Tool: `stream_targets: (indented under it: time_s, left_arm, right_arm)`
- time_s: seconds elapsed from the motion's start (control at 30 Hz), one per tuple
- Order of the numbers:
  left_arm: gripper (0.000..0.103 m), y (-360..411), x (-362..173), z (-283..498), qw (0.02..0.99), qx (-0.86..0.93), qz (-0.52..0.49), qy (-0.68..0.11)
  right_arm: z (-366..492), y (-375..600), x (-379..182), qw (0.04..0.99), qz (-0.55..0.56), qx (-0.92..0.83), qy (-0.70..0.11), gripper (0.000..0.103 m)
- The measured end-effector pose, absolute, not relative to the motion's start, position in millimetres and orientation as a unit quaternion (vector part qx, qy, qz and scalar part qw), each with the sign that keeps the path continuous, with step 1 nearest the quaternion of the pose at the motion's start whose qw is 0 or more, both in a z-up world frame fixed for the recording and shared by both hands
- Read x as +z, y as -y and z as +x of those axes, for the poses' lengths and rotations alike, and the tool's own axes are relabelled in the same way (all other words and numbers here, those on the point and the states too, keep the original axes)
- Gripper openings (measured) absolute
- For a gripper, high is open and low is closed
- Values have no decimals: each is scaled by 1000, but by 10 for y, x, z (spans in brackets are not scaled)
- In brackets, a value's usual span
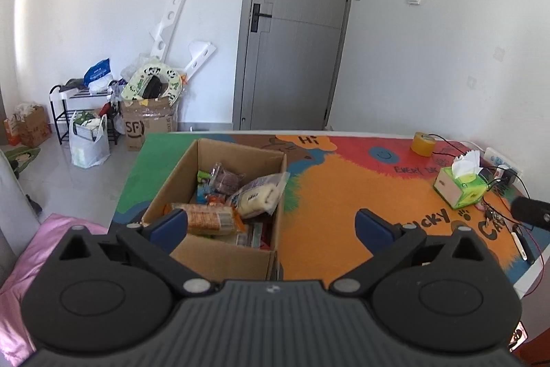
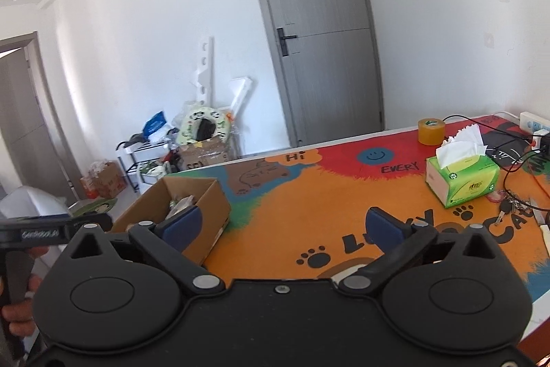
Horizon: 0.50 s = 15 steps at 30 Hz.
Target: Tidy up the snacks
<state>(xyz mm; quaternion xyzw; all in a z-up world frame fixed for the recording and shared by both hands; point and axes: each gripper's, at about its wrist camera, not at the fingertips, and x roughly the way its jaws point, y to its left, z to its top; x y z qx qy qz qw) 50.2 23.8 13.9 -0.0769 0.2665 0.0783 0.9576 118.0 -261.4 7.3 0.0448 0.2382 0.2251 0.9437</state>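
My left wrist camera looks down over the cardboard box [image 1: 220,195]; my right sits farther right, both facing the grey door [image 1: 295,33] across the shared tabletop [image 2: 309,195].

Colorful cartoon table mat [image 2: 309,202] is the anchor here. A green tissue box [image 2: 462,181] sits on its right side, white tissue poking out the top. A roll of yellow tape [image 2: 430,131] stands behind the tissue box near the mat's far edge. Keys [image 2: 508,207] and black cables [image 2: 508,145] lie just right of the box. A grey door [image 2: 330,33] is shut beyond the mat's far edge.
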Motion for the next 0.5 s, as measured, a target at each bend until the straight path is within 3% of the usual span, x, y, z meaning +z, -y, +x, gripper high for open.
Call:
stream_targets:
  time_s: [0.5]
  left_arm:
    - [103, -333, 112, 182, 959, 83, -58, -263]
  right_arm:
    - [992, 2654, -26, 941, 33, 225, -252, 103]
